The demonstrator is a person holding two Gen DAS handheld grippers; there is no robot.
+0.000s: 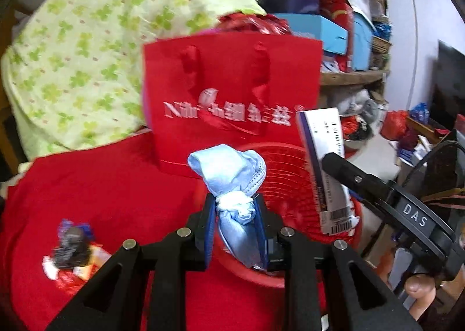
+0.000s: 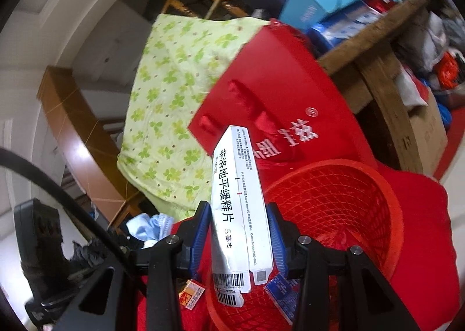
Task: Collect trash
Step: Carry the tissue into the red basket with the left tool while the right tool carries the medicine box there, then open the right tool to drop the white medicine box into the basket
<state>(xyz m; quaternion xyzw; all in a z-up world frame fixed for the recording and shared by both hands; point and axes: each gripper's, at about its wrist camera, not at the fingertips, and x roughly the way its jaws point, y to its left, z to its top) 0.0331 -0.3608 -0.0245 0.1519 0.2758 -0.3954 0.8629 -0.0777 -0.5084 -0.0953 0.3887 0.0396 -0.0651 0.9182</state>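
Note:
My left gripper (image 1: pixel 234 203) is shut on a crumpled light-blue face mask (image 1: pixel 229 168), held above the near rim of a red mesh basket (image 1: pixel 290 174). The right gripper (image 2: pixel 238 211) is shut on a long white medicine box (image 2: pixel 238 185) with black print and barcodes. That box hangs over the basket's (image 2: pixel 348 194) left rim, its barcode end pointing down. In the left wrist view the box (image 1: pixel 322 139) stands over the basket's right side, with a black finger (image 1: pixel 348 171) of the right gripper against it. The mask (image 2: pixel 148 226) shows at lower left in the right wrist view.
A red gift bag (image 1: pixel 232 92) stands right behind the basket, leaning on green clover-print bedding (image 1: pixel 87 55). Red cloth (image 1: pixel 101 185) covers the surface; wrappers and a dark lump (image 1: pixel 72 249) lie at lower left. A blue packet (image 2: pixel 282 293) lies inside the basket. Cluttered shelves (image 1: pixel 334 31) rise behind.

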